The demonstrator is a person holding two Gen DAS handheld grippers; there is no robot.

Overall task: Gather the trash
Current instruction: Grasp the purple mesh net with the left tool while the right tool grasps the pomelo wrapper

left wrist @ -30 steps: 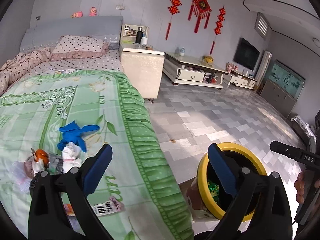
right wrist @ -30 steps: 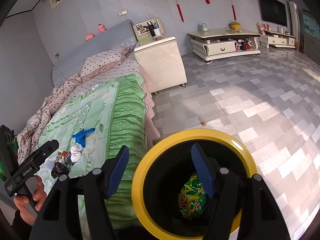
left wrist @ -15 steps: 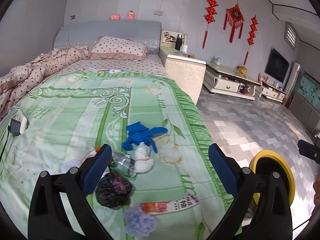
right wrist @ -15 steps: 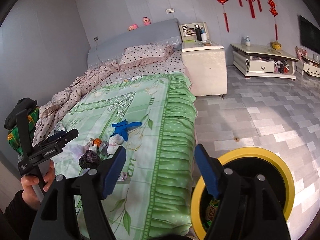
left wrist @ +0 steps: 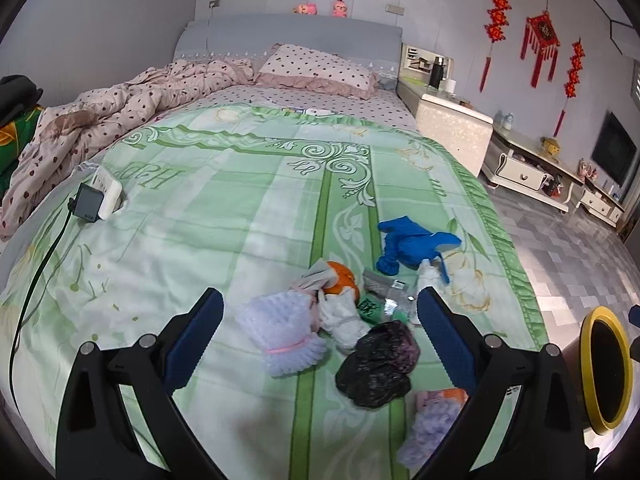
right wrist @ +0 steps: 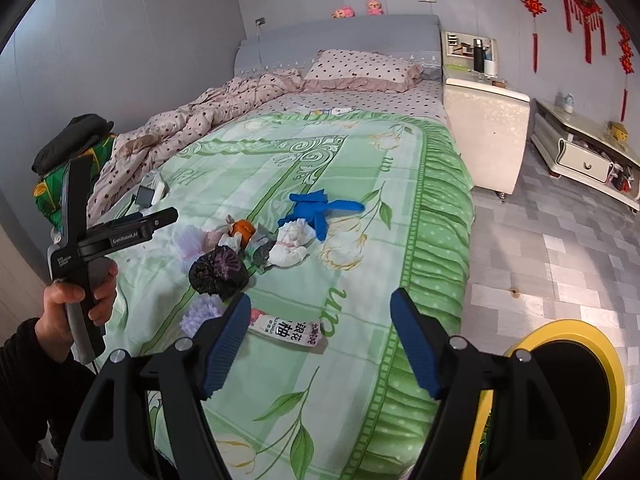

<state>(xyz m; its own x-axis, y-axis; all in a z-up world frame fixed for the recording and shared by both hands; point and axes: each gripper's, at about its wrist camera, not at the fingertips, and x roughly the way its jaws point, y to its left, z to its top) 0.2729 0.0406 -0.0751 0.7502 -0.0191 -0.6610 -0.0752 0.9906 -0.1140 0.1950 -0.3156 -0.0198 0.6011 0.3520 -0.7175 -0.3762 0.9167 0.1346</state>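
A pile of trash lies on the green bedspread: a black crumpled bag (left wrist: 376,364) (right wrist: 218,272), a blue glove (left wrist: 412,246) (right wrist: 316,210), white tissue (right wrist: 290,244), an orange peel (left wrist: 340,278), a white foam net (left wrist: 284,328), a purple foam net (left wrist: 430,428) (right wrist: 202,312) and a flat wrapper (right wrist: 286,326). The yellow-rimmed black bin (left wrist: 606,368) (right wrist: 560,396) stands on the floor beside the bed. My left gripper (left wrist: 320,336) is open and empty above the pile. My right gripper (right wrist: 324,346) is open and empty over the bed's near edge.
A charger and power strip (left wrist: 98,200) with a black cable lie on the bed's left side. A rumpled pink quilt (left wrist: 120,108) and pillow sit at the head. A white nightstand (right wrist: 486,136) and low cabinet (right wrist: 584,156) stand on the tiled floor to the right.
Both grippers have swung left, away from the bin and toward the bed. The trash pile now sits between the left gripper's fingers; the bin has slid to the right edge of both views.
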